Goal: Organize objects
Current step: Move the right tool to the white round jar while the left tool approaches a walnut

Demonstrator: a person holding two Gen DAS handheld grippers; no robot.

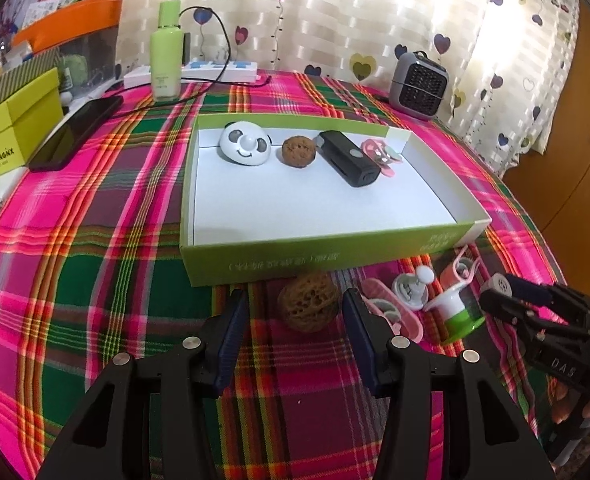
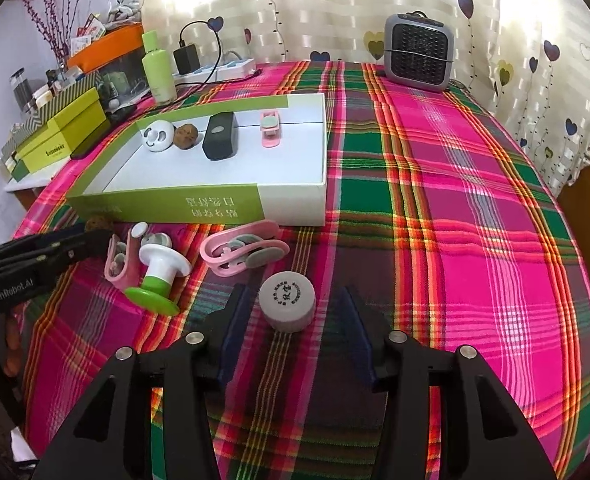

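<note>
- Open green box (image 1: 319,258) on the plaid cloth holds four items in a row along its far wall: panda piece (image 1: 245,145), brown walnut (image 1: 299,152), black device (image 1: 349,158), pink clip (image 1: 381,156).
- Left outside, by its near wall: a second walnut (image 1: 309,307), pink clips (image 2: 241,252), green-and-white stamp (image 2: 155,280), grey cap (image 2: 289,300).
- Left gripper (image 1: 295,304): jaws part open astride the second walnut, not pressing.
- Right gripper (image 2: 295,312): jaws part open astride the grey cap, clear of it.
- Judgement: roughly half done.

My left hand-held gripper (image 1: 295,312) is matte black, angular plastic with triangular cutouts, silver round screws on its knuckles and dark blue ribbed pads (image 1: 233,336). My right hand-held gripper (image 2: 295,312) matches; white "GenRobot.AI" lettering marks the left's side.
</note>
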